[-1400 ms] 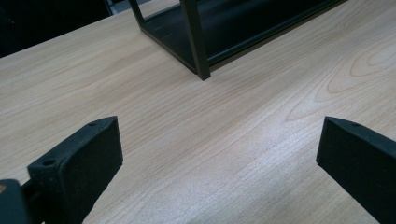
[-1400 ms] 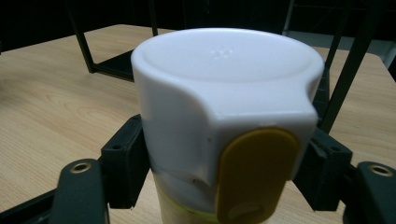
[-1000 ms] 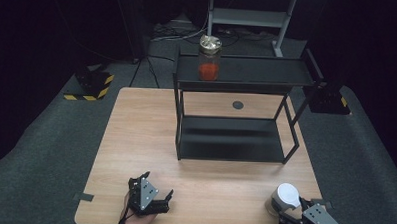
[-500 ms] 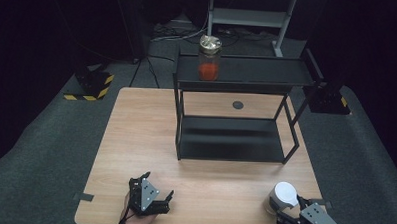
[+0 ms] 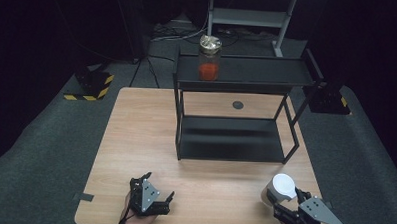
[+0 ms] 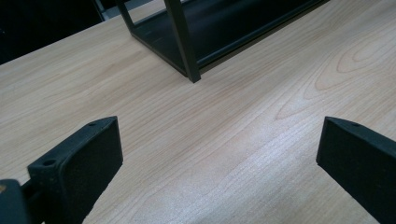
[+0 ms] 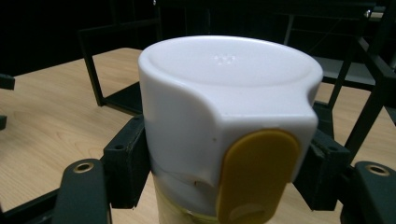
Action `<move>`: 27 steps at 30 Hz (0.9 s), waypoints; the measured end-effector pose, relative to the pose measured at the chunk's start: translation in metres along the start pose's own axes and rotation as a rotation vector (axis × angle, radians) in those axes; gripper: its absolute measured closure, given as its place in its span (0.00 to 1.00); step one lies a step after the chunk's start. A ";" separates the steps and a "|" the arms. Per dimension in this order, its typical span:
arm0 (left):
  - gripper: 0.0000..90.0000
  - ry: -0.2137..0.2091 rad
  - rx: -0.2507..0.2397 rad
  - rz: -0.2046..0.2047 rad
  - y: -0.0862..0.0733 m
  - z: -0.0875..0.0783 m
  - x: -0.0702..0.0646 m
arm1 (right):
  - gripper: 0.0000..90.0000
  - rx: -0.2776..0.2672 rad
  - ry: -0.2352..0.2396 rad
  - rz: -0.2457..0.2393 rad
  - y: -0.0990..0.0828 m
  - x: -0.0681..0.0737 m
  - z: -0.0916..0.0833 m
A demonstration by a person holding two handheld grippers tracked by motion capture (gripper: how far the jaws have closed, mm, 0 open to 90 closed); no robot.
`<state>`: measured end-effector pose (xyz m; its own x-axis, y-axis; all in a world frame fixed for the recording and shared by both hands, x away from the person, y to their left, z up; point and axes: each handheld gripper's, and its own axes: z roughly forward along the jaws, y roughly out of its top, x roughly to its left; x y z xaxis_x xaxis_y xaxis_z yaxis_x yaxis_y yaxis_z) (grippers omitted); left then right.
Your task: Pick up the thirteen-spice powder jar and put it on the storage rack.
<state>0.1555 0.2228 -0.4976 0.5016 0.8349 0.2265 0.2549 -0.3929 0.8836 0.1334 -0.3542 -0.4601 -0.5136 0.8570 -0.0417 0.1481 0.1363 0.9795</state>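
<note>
Right tongs (image 5: 287, 204) pinching a white-capped bottle (image 5: 280, 190)
Left tongs (image 5: 156, 188) spread wide above the wooden table (image 5: 135, 135), nothing between them.

White-capped container (image 7: 224, 116) up close, upright, clamped between two black jaws of right gripper (image 7: 219, 161). Jaws press its sides just below cap. Cap broad, flat-topped, yellow oval tab on near face. Pale yellowish body showing under cap at bottom edge. Wooden table (image 7: 51, 116) beneath, stretching left. Black metal rack (image 7: 121, 56) behind container, legs standing on table, lower shelf dark. Background dark.
</note>
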 end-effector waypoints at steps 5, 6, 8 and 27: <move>0.01 -0.009 0.000 -0.004 0.000 0.000 0.002 | 0.33 -0.011 0.006 -0.007 0.010 0.003 0.004; 0.01 -0.008 0.000 -0.005 0.000 0.000 0.002 | 0.33 -0.013 0.009 -0.007 0.012 0.004 0.005; 0.00 -0.009 0.000 -0.009 0.000 0.000 0.002 | 0.33 -0.015 0.014 -0.009 0.014 0.004 0.006; 0.01 -0.015 -0.022 -0.039 -0.004 -0.001 0.006 | 0.33 -0.043 0.021 -0.014 0.051 0.003 0.022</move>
<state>0.1564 0.2303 -0.4993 0.5042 0.8434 0.1859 0.2566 -0.3518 0.9002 0.1582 -0.3338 -0.4147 -0.5331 0.8445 -0.0517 0.1047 0.1265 0.9864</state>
